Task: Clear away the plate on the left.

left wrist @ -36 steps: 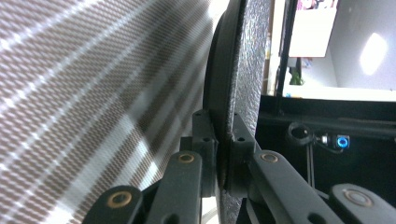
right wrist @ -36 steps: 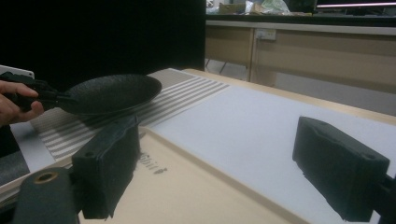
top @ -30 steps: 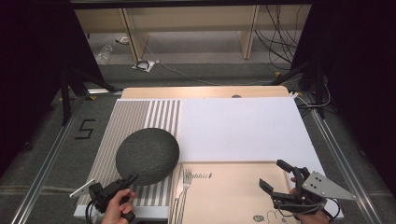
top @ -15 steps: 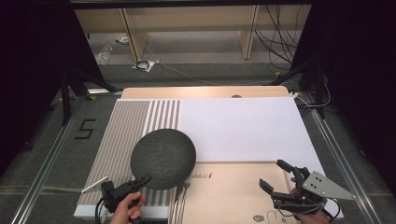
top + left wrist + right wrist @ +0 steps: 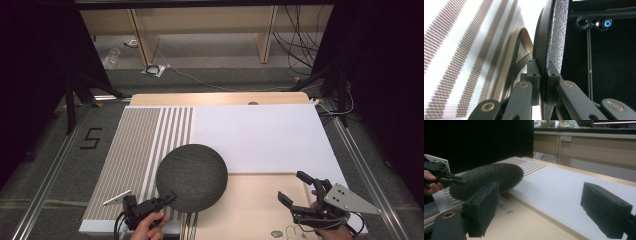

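Left hand-held gripper [image 5: 167, 199], at the near left edge of the counter [image 5: 220, 99], with its 2 jaws clamped on the rim of a dark, speckled round plate [image 5: 192, 177]. In the left gripper view the same hand-held gripper [image 5: 542, 77] grips the plate [image 5: 552, 37] edge-on, 1 pad on each face of the rim. The plate is lifted clear of the surface and tilted; in the high view it overlaps the right edge of the striped placemat [image 5: 145, 145], the near left corner of the white mat [image 5: 260, 135] and the left part of the tan mat [image 5: 260, 205]. The right gripper view shows the plate [image 5: 489, 180] raised above the mats, its near rim lower than its far rim, with the other hand [image 5: 430, 182] and its hand-held gripper at the low left side. Right hand-held gripper [image 5: 297, 192], over the near right part of the tan mat, jaws standing wide apart with nothing between them; its own view [image 5: 539, 210] shows the 2 black pads well apart above the tan mat [image 5: 524, 225] and the white mat [image 5: 559, 187]. A thin white stick [image 5: 117, 197] lies on the striped placemat, just left of the left hand-held gripper.
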A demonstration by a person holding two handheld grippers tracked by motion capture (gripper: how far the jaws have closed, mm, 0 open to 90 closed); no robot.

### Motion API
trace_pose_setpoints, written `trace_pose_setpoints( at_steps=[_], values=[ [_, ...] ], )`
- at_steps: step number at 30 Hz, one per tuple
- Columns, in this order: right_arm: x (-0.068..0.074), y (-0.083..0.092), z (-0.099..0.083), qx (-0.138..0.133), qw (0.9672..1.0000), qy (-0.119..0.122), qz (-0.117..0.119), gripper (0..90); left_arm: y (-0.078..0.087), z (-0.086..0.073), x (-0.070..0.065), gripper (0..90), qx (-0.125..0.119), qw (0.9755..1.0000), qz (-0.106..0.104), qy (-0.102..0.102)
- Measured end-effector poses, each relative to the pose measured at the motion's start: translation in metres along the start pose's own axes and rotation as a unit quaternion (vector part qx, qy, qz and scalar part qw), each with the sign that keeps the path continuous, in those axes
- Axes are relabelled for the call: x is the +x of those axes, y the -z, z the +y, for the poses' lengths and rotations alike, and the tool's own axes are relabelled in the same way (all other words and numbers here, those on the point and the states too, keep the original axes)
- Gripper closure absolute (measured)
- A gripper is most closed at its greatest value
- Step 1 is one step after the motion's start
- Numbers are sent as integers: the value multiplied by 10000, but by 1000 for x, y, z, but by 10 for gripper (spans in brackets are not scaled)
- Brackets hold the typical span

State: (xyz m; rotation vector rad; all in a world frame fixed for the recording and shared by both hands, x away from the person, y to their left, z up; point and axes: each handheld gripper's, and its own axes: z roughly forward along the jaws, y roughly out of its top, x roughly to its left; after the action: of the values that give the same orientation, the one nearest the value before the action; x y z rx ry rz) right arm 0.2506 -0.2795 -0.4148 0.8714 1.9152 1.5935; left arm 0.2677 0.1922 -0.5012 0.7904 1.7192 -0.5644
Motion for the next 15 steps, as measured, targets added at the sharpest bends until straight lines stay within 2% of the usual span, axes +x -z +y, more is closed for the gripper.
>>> trace_pose_setpoints(
  at_steps=[7,15],
  values=[
    [0,0,0,1,10000,-2,3,160,-10,-13,-2,851,324,9994,16,-74],
    [0,0,0,-3,10000,-4,8,160,-20,-25,-4,851,649,9977,27,-180]
  ],
)
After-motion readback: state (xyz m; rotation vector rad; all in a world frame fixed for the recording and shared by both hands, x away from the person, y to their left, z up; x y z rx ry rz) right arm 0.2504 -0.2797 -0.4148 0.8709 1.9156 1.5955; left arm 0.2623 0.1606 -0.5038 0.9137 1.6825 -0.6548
